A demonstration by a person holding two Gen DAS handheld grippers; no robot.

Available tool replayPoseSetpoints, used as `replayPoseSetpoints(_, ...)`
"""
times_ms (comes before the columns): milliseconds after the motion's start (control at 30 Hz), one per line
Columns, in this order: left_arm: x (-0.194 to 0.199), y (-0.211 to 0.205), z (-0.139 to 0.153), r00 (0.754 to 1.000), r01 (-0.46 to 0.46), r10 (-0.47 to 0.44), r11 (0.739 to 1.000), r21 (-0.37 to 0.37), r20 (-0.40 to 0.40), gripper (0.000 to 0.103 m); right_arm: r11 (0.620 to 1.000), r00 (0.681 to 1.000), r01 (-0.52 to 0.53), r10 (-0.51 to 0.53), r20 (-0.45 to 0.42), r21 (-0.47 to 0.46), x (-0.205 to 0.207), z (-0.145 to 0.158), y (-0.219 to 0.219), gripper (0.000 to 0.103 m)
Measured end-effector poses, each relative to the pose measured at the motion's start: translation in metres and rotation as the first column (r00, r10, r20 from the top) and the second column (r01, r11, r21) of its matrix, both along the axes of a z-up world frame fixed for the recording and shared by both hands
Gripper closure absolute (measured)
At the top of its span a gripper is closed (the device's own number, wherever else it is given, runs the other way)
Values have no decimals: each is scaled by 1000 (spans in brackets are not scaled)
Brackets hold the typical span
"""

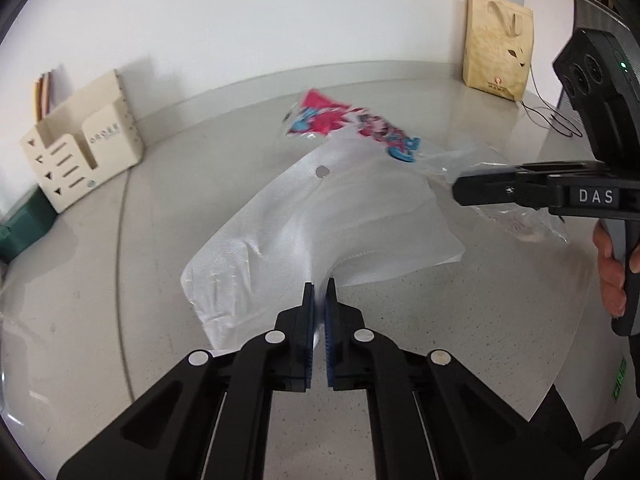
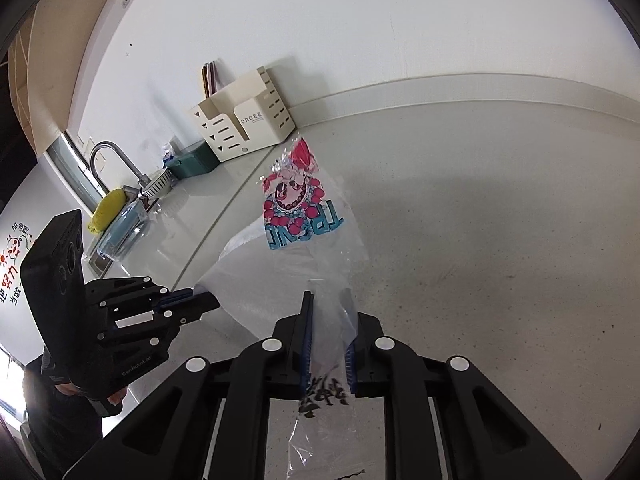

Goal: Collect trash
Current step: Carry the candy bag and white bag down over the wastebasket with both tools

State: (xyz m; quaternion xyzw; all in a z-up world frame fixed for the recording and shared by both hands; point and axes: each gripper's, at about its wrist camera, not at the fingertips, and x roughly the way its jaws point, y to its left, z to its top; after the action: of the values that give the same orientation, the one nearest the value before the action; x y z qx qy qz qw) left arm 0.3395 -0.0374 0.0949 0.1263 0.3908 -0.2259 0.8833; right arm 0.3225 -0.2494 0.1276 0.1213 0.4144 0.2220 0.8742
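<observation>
A white foam sheet (image 1: 320,216) lies crumpled on the grey counter (image 1: 120,240). My left gripper (image 1: 319,288) is shut on its near edge, which is pinched up between the blue pads. A clear plastic bag with a red and blue print (image 2: 296,204) stretches over the far side of the sheet. My right gripper (image 2: 328,308) is shut on the bag's bunched near end. In the left wrist view the right gripper (image 1: 456,190) comes in from the right with the printed bag (image 1: 360,124) trailing from it. The right wrist view shows the left gripper (image 2: 208,300) at the foam sheet (image 2: 240,280).
A cream slotted organizer (image 1: 80,148) and a green box (image 1: 24,228) stand against the wall on the left. A brown paper bag (image 1: 498,46) and a black cable (image 1: 556,118) are at the back right. A sink with a faucet (image 2: 116,164) lies beyond.
</observation>
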Motion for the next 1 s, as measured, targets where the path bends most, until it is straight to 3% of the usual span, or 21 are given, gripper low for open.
replayPoseSetpoints(333, -27, 20, 20, 985, -164, 165, 986, -9, 54, 98, 999, 999, 23, -21, 40, -42, -27, 15, -3, 96)
replayPoseSetpoints(667, -66, 53, 29, 953, -287, 294, 954, -92, 75, 98, 997, 996, 9, -2, 90, -71, -60, 27, 4, 97)
replayPoseSetpoints(800, -96, 58, 34, 926, -348, 360, 930, -118, 113, 98, 997, 993, -10, 19, 121, -75, -87, 33, 9, 97)
replayPoseSetpoints(1000, -152, 68, 31, 864, -460, 485, 870, -176, 134, 98, 996, 988, -34, 45, 150, -78, -131, 32, 17, 97)
